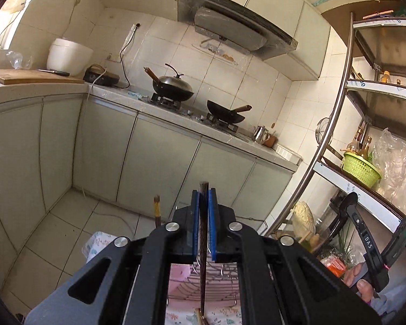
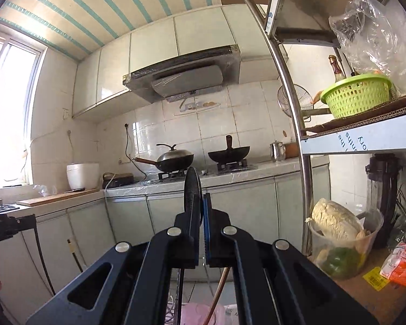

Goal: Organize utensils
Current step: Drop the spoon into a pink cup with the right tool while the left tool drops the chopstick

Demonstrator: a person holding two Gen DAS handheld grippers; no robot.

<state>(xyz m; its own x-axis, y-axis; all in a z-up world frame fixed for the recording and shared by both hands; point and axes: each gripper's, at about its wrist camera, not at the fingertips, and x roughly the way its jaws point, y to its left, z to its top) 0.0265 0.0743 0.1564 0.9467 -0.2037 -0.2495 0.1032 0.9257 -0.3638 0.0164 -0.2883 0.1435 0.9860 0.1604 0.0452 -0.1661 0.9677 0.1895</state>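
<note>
In the left wrist view my left gripper (image 1: 203, 197) is shut on a dark brown chopstick (image 1: 203, 243), which runs up between the blue pads, its end poking out above them. To the left stands another stick with a yellow band (image 1: 156, 211); its lower end is hidden. Under the gripper lies a wire rack (image 1: 222, 281) on pink cloth. My right gripper (image 2: 203, 203) is shut on a black spoon (image 2: 192, 189), seen edge-on, its head rising above the pads. From the left wrist view that spoon head (image 1: 351, 200) shows at the right, with a hand (image 1: 361, 281) around the gripper's grip.
A counter (image 2: 257, 173) carries a lidded wok (image 2: 176, 158), an open wok (image 2: 228, 153), a steel pot (image 2: 277, 150), a white rice cooker (image 2: 82, 174) and a cutting board (image 2: 56, 197). A metal shelf (image 2: 297, 124) on the right holds a green basket (image 2: 356, 94) and a tub of vegetables (image 2: 343, 241).
</note>
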